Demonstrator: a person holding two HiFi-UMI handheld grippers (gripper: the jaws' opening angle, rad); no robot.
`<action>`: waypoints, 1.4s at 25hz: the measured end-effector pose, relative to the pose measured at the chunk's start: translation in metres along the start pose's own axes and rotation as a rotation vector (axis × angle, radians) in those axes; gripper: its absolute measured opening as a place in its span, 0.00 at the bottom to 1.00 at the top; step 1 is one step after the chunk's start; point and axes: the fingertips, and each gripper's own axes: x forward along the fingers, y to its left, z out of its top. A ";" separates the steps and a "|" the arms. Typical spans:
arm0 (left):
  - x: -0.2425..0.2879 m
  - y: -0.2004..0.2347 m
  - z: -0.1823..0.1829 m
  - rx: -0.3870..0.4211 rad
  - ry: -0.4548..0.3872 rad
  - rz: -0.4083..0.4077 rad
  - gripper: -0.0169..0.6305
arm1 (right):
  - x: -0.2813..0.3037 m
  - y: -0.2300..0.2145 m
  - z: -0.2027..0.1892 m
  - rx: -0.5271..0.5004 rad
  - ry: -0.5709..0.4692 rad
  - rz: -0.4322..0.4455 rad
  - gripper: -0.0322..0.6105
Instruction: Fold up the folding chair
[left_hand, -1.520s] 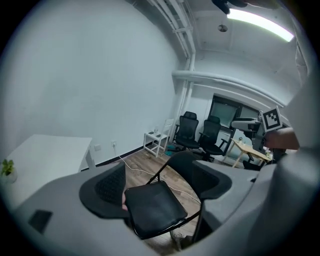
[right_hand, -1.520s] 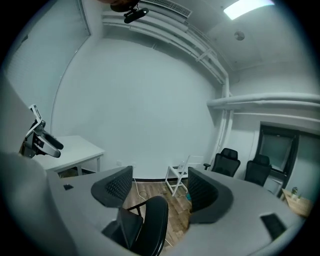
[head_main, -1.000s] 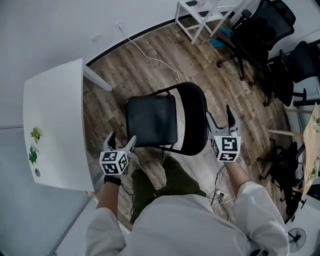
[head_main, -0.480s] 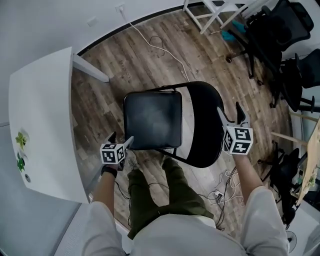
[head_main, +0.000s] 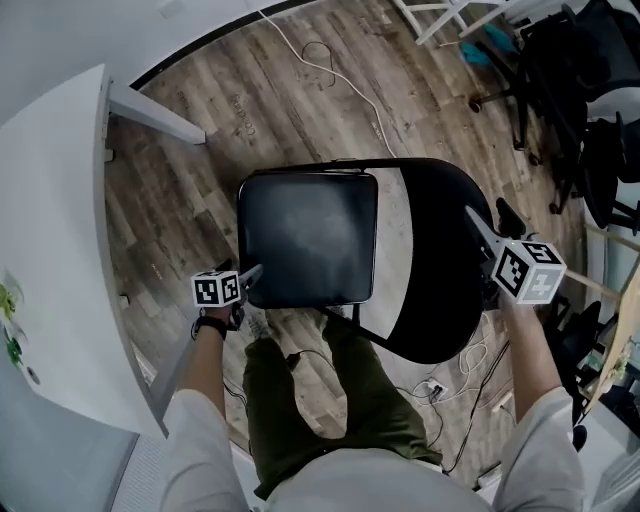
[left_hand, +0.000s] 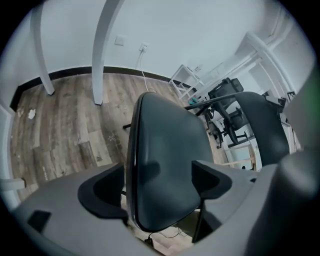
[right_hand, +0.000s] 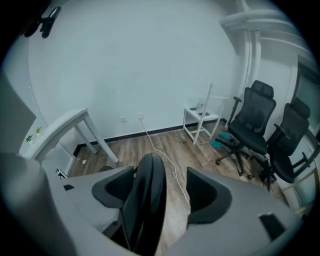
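Note:
The black folding chair stands unfolded on the wood floor, with its seat (head_main: 305, 238) to the left of its curved backrest (head_main: 440, 262). My left gripper (head_main: 248, 274) is at the seat's near-left corner. In the left gripper view the seat (left_hand: 165, 150) runs between the spread jaws of the left gripper (left_hand: 160, 172), which is open. My right gripper (head_main: 492, 222) sits at the backrest's right rim. In the right gripper view the backrest (right_hand: 147, 200) stands edge-on between the jaws of the right gripper (right_hand: 160, 177), close to the left finger. That gripper is open too.
A white table (head_main: 50, 250) with a slanted leg (head_main: 150, 110) fills the left side. A white cable (head_main: 340, 70) trails across the floor behind the chair. Black office chairs (head_main: 560, 80) crowd the right. My legs (head_main: 330, 400) stand just in front of the chair, with loose cables (head_main: 450, 380) by them.
The head view has closed in on the chair. My left gripper has come up to the seat's near corner, and my right gripper has moved outward to the backrest's rim.

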 end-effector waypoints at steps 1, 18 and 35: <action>0.008 0.007 -0.002 -0.007 0.008 -0.010 0.67 | 0.005 0.000 -0.002 0.005 0.027 0.000 0.58; 0.082 0.019 -0.016 -0.242 0.153 -0.541 0.68 | 0.045 0.011 -0.013 0.178 0.271 0.180 0.38; 0.036 -0.042 -0.013 -0.198 0.167 -0.493 0.58 | 0.010 0.061 0.023 0.307 0.301 0.439 0.22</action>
